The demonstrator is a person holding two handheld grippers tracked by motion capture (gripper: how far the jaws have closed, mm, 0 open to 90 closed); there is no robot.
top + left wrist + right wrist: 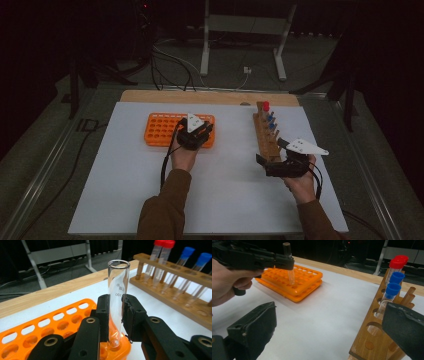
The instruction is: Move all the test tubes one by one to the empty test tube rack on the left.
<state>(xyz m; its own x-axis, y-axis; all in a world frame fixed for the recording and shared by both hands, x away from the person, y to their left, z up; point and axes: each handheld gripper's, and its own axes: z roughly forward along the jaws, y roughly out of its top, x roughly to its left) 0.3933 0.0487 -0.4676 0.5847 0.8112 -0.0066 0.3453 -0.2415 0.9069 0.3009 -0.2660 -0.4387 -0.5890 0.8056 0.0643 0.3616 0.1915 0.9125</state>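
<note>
- A white sheet (225,195) covers most of the table; a strip of bare wooden board (150,96) shows along its far edge. The room beyond is dark and hard to make out.
- A long wooden rack (264,137) lies on the right half of the sheet, running away from the person. It holds capped tubes, one with a red cap (266,105) at the far end and blue-capped tubes (270,120) nearer. In the high view its near end is hidden behind the right gripper.
- An orange tray (160,130) full of round holes sits on the left half, well apart from the wooden rack. Its right part is covered by the left gripper in the high view, and the left gripper view cuts it off at the bottom edge.
- The left gripper (117,315) is clamped on a clear glass tube (117,302), held upright, open end up, over the near corner of the orange tray. Whether its rounded bottom touches the tray is unclear.
- The right gripper (329,327) has its jaws spread wide with nothing between them, just beside the near end of the wooden rack.
- Print on the glass tube is too blurred to read.
</note>
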